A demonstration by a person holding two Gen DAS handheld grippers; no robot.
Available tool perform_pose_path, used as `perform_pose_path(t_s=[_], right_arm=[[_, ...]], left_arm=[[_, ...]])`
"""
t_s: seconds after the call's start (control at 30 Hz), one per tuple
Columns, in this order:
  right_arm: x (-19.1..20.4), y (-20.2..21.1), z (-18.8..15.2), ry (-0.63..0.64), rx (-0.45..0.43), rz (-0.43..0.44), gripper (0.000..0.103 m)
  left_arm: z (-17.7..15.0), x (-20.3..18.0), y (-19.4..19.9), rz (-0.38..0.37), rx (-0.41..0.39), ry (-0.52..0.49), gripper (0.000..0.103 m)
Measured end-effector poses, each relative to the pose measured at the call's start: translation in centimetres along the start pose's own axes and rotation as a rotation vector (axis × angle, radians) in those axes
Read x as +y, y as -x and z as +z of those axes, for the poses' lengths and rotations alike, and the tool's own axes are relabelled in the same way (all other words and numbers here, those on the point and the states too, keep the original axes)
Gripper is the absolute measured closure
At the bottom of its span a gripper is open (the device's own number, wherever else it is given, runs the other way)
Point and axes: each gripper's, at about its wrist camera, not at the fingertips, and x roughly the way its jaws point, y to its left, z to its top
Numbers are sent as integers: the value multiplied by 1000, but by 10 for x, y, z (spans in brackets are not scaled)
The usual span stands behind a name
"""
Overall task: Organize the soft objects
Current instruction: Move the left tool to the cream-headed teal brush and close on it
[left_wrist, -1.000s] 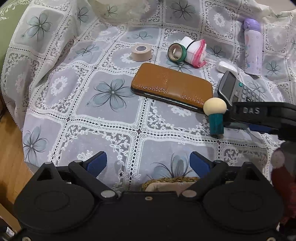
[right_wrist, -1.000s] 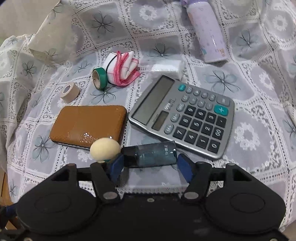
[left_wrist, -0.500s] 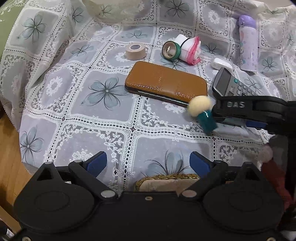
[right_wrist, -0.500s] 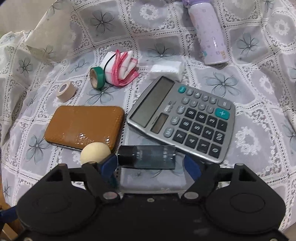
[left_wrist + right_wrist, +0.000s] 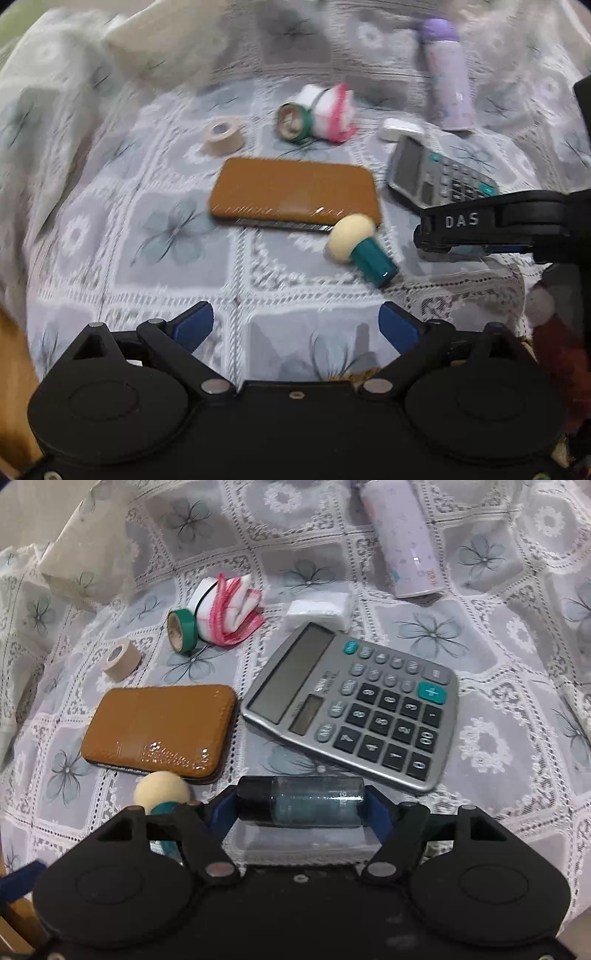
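Right hand-held gripper (image 5: 301, 806) apparently hides bottle's (image 5: 301, 801) ends.

The left wrist view is smeared by motion blur, so the lace tablecloth (image 5: 258, 291) pattern and the calculator (image 5: 439, 177) keys cannot be read there. The purple bottle (image 5: 402, 539) is cut off by the top edge in the right wrist view. The sponge applicator (image 5: 162, 790) has its teal handle mostly hidden behind the right gripper (image 5: 301, 805).

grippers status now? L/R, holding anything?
Left gripper: open, nothing between its fingers.
Right gripper: jaws just closing, now shut end to end on the small dark bottle.
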Motion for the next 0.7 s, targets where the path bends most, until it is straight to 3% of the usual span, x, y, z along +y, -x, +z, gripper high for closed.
perform_pose_path(t_s=[0.2,0.4,0.7], right_arm=[[-19,19,0,-35,-24,13,32],[-31,27,-3,-59,-17,37,32],[-39,28,-3,-82,-16,71,32]], left_arm=[[16,-14,-4,-40,-80,-188,10],[19,-26,-14,-2,-106,-378,10],[15,-17,-30,39,-11,-335,10]])
